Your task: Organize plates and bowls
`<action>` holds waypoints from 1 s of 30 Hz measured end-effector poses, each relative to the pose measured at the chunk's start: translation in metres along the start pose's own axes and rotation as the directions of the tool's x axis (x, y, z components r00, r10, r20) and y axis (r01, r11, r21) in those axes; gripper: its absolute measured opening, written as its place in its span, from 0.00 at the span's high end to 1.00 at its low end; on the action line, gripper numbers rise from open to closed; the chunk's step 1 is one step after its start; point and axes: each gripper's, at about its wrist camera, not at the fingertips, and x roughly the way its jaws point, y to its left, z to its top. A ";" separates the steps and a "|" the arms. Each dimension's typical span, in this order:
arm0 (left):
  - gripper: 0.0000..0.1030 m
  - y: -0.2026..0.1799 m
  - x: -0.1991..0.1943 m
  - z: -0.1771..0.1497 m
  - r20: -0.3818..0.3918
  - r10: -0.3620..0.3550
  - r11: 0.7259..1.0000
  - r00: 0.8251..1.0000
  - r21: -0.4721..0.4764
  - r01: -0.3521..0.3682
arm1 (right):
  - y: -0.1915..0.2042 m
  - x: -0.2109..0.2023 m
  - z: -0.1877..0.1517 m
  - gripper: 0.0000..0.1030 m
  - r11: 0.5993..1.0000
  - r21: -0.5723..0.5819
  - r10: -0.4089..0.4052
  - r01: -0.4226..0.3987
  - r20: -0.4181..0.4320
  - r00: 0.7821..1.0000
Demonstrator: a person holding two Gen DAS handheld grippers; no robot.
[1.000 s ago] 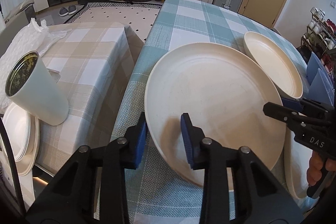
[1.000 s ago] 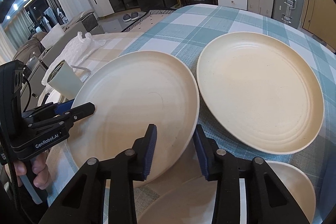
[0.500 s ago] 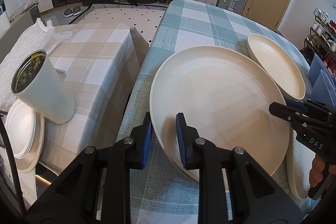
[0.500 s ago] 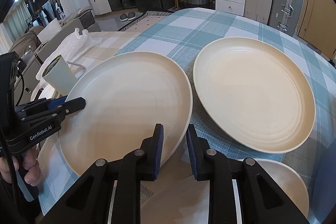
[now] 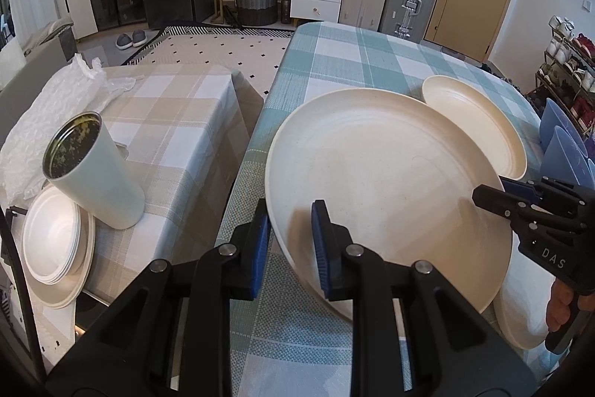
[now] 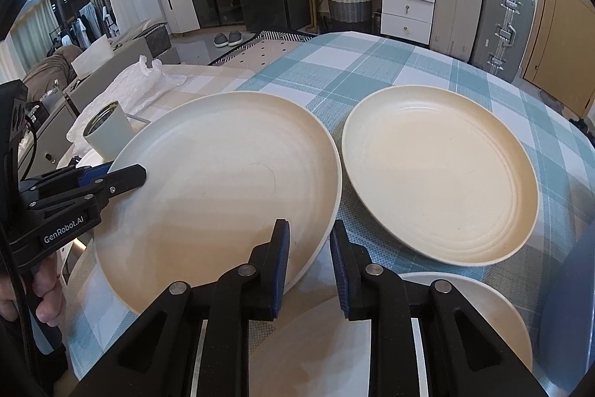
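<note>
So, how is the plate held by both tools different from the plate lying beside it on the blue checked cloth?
The held plate is clamped at its rim by the left tool and the right tool; the second plate is touched by nothing. The held plate is tilted, with one edge raised; the second lies flat on the cloth. Both are round, cream and similar in size.
</note>
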 end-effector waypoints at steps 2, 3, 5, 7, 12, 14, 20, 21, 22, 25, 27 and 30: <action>0.82 -0.003 -0.007 0.000 0.014 0.003 1.000 1.000 0.010 -0.003 | 0.000 -0.005 -0.001 0.78 1.000 -0.004 -0.001 0.001 0.009 1.000; 0.82 -0.004 -0.010 0.000 0.021 0.004 1.000 1.000 0.014 -0.004 | 0.000 -0.007 -0.001 0.78 1.000 -0.005 -0.003 0.003 0.014 1.000; 0.82 -0.007 -0.018 -0.001 0.030 0.002 1.000 1.000 0.017 -0.002 | 0.000 -0.013 -0.002 0.78 1.000 -0.006 -0.006 0.007 0.023 1.000; 0.82 -0.009 -0.023 0.000 0.037 -0.004 1.000 0.999 0.017 0.003 | 0.000 -0.020 -0.004 0.78 1.000 -0.003 -0.008 0.008 0.033 0.999; 0.82 -0.021 -0.036 0.000 0.056 -0.011 0.999 0.998 0.034 0.009 | -0.001 -0.036 -0.008 0.78 1.000 0.001 -0.022 0.022 0.058 0.998; 0.82 -0.025 -0.040 -0.001 0.059 -0.016 0.999 0.998 0.040 0.013 | -0.002 -0.042 -0.010 0.78 1.000 0.006 -0.025 0.024 0.064 0.998; 0.82 -0.039 -0.052 -0.002 0.073 -0.025 0.998 0.997 0.058 0.021 | -0.007 -0.059 -0.017 0.78 0.999 0.021 -0.034 0.032 0.081 0.996; 0.82 -0.042 -0.055 -0.003 0.075 -0.028 0.998 0.997 0.061 0.023 | -0.007 -0.062 -0.019 0.78 0.999 0.023 -0.037 0.035 0.085 0.996; 0.82 -0.045 -0.057 -0.003 0.076 -0.031 0.998 0.997 0.065 0.026 | -0.008 -0.064 -0.020 0.78 0.999 0.025 -0.038 0.036 0.086 0.996; 0.82 -0.051 -0.063 -0.004 0.082 -0.039 0.997 0.996 0.073 0.033 | -0.010 -0.072 -0.024 0.78 0.999 0.035 -0.043 0.040 0.089 0.995; 0.82 -0.057 -0.067 -0.004 0.086 -0.044 0.996 0.995 0.082 0.037 | -0.012 -0.079 -0.028 0.78 0.998 0.043 -0.049 0.045 0.095 0.994; 0.82 -0.065 -0.071 -0.005 0.090 -0.053 0.995 0.995 0.093 0.045 | -0.015 -0.087 -0.032 0.78 0.997 0.050 -0.057 0.052 0.102 0.993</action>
